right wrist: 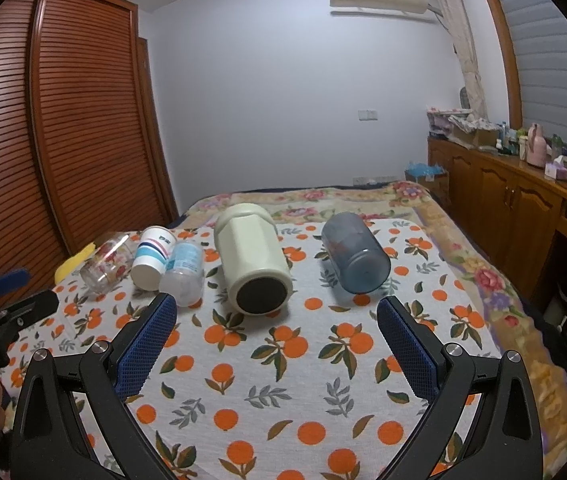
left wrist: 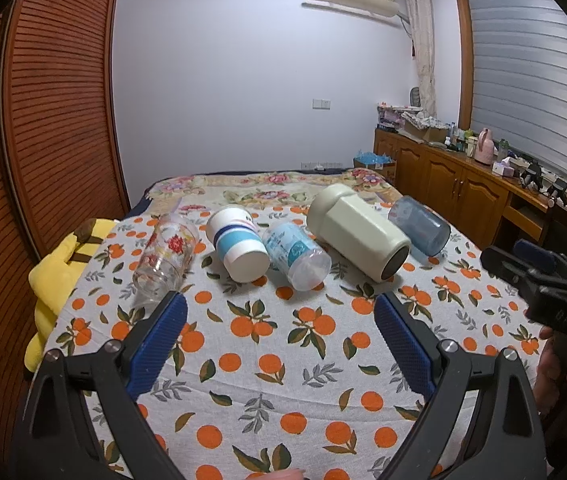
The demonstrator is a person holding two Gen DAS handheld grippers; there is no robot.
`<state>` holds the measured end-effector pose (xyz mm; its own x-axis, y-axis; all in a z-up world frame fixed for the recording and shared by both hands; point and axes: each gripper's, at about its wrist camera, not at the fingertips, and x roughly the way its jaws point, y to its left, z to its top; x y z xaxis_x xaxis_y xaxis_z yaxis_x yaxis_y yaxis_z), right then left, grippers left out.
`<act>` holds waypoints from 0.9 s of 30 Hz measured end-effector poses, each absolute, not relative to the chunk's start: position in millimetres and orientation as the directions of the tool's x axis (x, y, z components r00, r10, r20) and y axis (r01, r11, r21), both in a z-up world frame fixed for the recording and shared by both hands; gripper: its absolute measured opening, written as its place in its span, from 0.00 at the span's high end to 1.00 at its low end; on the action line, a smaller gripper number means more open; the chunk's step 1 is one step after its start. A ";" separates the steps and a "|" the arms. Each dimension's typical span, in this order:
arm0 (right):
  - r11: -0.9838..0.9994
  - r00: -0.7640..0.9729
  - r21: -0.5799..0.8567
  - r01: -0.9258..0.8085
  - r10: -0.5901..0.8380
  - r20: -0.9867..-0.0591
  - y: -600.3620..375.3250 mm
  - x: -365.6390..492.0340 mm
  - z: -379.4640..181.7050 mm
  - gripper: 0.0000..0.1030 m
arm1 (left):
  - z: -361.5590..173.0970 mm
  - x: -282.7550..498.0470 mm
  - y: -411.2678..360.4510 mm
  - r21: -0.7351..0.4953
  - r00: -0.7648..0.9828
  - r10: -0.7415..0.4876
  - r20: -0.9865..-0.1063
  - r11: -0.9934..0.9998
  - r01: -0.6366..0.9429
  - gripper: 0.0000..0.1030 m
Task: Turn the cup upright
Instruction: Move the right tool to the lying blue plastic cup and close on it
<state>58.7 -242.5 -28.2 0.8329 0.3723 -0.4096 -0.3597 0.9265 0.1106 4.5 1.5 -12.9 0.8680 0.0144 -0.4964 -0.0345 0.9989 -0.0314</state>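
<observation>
Several cups lie on their sides in a row on the orange-print cloth [left wrist: 267, 364]: a clear glass with red flowers [left wrist: 165, 256], a white cup with blue stripes [left wrist: 237, 248], a clear plastic cup with a blue label [left wrist: 295, 254], a large cream cup [left wrist: 357, 230] and a dark blue translucent cup [left wrist: 419, 229]. The right wrist view shows the same row, with the cream cup [right wrist: 253, 258] and blue cup [right wrist: 355, 258] nearest. My left gripper [left wrist: 279, 308] is open and empty, short of the row. My right gripper [right wrist: 275, 310] is open and empty, just short of the cream cup.
A yellow soft toy [left wrist: 55, 276] lies at the bed's left edge beside a louvred wooden wardrobe [left wrist: 55, 120]. A wooden sideboard [left wrist: 463, 184] with bottles stands along the right wall. The right gripper's body [left wrist: 543, 284] shows at the left view's right edge.
</observation>
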 end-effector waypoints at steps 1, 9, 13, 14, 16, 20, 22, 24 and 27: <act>0.928 0.834 0.109 -0.357 0.369 -0.411 -243.8 58.9 -29.1 0.01 | -15.7 6.0 1.5 -0.034 0.863 0.013 -0.505 0.999 -0.035 0.07; 0.937 0.830 0.094 -0.337 0.342 -0.441 -248.0 73.5 -32.1 0.01 | -31.2 22.9 2.6 -0.040 0.840 0.002 -0.543 0.999 -0.028 0.07; 0.941 0.823 0.096 -0.326 0.332 -0.461 -255.7 87.4 -30.0 0.01 | -34.2 36.3 3.9 -0.041 0.833 -0.014 -0.553 0.999 -0.011 0.07; 0.941 0.820 0.098 -0.324 0.331 -0.467 -258.1 91.9 -28.4 0.01 | -34.2 39.6 2.8 -0.039 0.832 -0.015 -0.555 0.999 -0.008 0.07; 0.943 0.818 0.091 -0.321 0.325 -0.475 -262.8 100.8 -25.3 0.01 | -33.7 46.5 -0.1 -0.031 0.830 -0.019 -0.557 1.000 0.002 0.07; 0.946 0.806 0.056 -0.320 0.303 -0.508 -267.8 125.7 -20.6 0.01 | -30.6 60.6 -5.7 -0.026 0.826 -0.028 -0.562 1.000 0.016 0.07; 0.947 0.802 0.049 -0.318 0.296 -0.519 -270.6 136.2 -19.4 0.01 | -28.6 68.5 -7.5 -0.026 0.824 -0.032 -0.566 0.999 0.021 0.07; 0.946 0.793 0.046 -0.320 0.294 -0.534 -272.5 148.7 -18.3 0.01 | -26.4 77.0 -9.1 -0.026 0.822 -0.035 -0.569 0.999 0.025 0.07; 0.943 0.778 0.038 -0.331 0.296 -0.555 -272.5 167.3 -16.6 0.01 | -23.0 89.6 -11.0 -0.031 0.817 -0.046 -0.575 0.999 0.034 0.07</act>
<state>167.3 -272.5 -16.6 0.7777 0.2956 -0.5548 -0.3311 0.9428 0.0382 89.6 -11.0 -23.0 0.8171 -0.0459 -0.5746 0.0342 0.9989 -0.0313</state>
